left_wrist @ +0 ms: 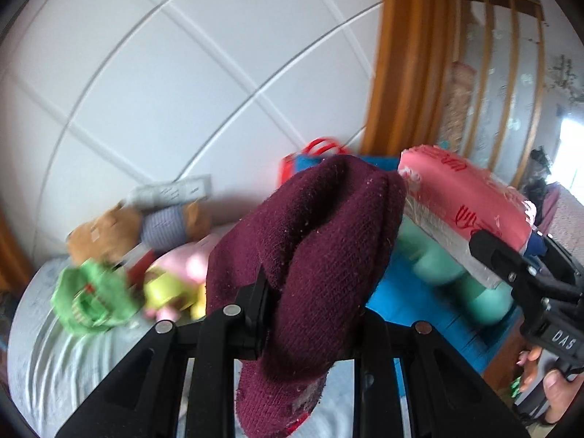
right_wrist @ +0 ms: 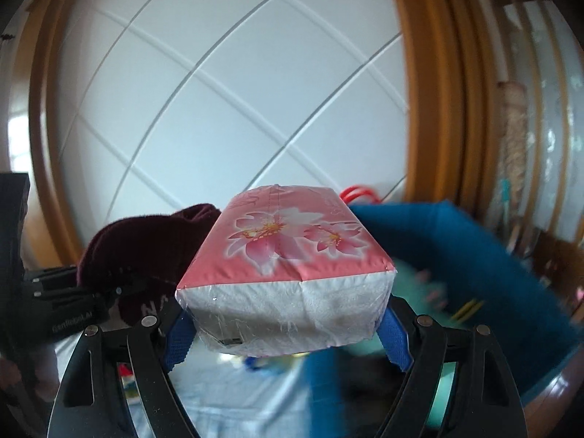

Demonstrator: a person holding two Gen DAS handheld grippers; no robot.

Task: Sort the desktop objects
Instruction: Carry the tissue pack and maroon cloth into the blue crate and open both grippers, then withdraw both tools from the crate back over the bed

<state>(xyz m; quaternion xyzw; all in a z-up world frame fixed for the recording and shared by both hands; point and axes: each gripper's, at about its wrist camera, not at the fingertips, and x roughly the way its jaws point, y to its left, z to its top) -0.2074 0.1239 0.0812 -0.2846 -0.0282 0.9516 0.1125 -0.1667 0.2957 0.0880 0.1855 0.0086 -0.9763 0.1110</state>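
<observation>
Maroon knit fabric fills the middle of the left wrist view: a woollen hat [left_wrist: 310, 255] is pinched in the left gripper [left_wrist: 314, 314], whose jaws are closed tightly on a fold of it, and it is held up off the striped bedsheet [left_wrist: 54, 346]. Soft toys [left_wrist: 120, 255] are seen blurred on the sheet to the left, and a blue bin [left_wrist: 419, 303] lies beyond the hat. The right gripper [left_wrist: 529, 273] is visible at the right edge, carrying a pink tissue pack [left_wrist: 463, 200].

From the right wrist view, the tissue pack [right_wrist: 288, 273] is seen clamped across its width between blue-padded fingers [right_wrist: 396, 339], the jaws held wide by it. The blue bin [right_wrist: 474, 255] lies just to the right.

Both items are judged to be mid-carry. A lowering over the bin and a release are called for next, one hand at a time, so collisions are avoided.
</observation>
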